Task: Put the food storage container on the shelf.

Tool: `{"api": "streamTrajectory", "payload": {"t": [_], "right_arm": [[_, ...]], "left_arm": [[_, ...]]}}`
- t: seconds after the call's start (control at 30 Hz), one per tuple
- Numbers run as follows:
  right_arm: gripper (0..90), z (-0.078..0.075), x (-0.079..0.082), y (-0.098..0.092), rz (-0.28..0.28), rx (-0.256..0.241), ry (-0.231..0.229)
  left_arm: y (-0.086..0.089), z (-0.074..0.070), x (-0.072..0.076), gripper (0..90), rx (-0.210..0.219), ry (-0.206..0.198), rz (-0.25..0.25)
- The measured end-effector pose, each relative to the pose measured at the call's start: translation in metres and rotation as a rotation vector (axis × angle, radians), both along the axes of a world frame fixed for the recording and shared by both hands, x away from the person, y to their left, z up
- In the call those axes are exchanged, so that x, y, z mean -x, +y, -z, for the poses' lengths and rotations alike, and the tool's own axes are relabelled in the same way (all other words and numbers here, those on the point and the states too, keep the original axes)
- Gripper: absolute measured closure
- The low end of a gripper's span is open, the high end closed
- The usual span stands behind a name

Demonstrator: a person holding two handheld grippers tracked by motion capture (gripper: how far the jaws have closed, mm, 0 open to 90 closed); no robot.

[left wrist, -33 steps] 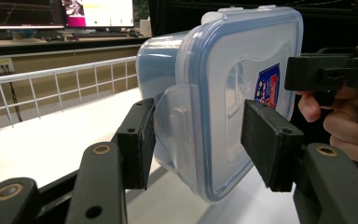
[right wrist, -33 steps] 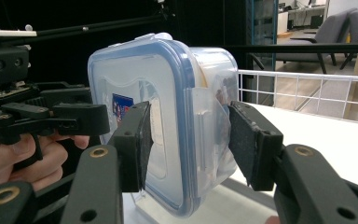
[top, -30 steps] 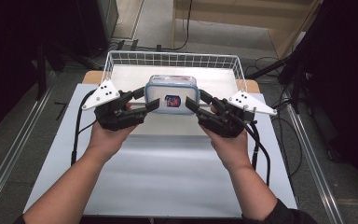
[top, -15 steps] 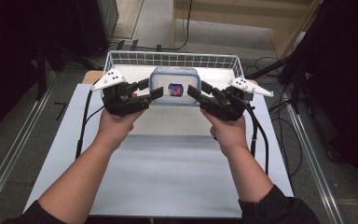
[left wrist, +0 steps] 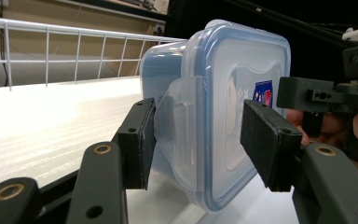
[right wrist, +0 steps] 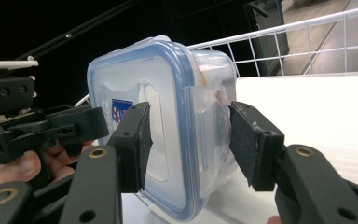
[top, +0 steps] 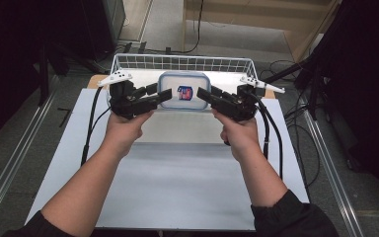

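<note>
A clear plastic container (top: 183,91) with a blue-rimmed lid and a small red and blue label stands on edge, lid towards me, low inside the white wire basket (top: 177,61). My left gripper (top: 159,94) grips its left end and my right gripper (top: 205,96) its right end. In the left gripper view the container (left wrist: 223,93) sits between the jaws of my left gripper (left wrist: 198,140), one pad on the side latch and one on the lid. In the right gripper view my right gripper (right wrist: 189,140) clasps the container (right wrist: 168,93) the same way.
The basket's wire walls (left wrist: 74,32) rise behind and beside the container, and its pale floor (right wrist: 331,107) spreads beneath it. A white mat (top: 177,187) covers the table in front of the basket. Cables trail from both grippers, and metal rails run along both table sides.
Both hands have carried the container forward, from above the mat to over the near rim and down into the basket. The hold on it is unchanged.
</note>
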State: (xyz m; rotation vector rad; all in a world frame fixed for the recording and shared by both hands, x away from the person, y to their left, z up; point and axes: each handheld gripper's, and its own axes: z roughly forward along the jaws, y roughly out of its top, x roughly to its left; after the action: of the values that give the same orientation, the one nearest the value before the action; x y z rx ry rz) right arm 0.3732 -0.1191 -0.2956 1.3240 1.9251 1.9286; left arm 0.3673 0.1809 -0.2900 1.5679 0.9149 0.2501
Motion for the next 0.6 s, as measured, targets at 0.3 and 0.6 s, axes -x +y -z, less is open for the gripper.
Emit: {"api": "streamTrajectory", "payload": {"t": [0.3, 0.6], "right_arm": [[50.7, 0.003, -0.009, 0.000, 0.006, -0.026, 0.052], [48.5, 0.004, -0.015, 0.004, 0.021, -0.017, 0.045]], "left_arm": [[0.001, 0.002, -0.010, 47.3, 0.030, 0.044, -0.012], [0.000, 0.000, -0.014, 47.1, 0.033, 0.050, -0.032]]}}
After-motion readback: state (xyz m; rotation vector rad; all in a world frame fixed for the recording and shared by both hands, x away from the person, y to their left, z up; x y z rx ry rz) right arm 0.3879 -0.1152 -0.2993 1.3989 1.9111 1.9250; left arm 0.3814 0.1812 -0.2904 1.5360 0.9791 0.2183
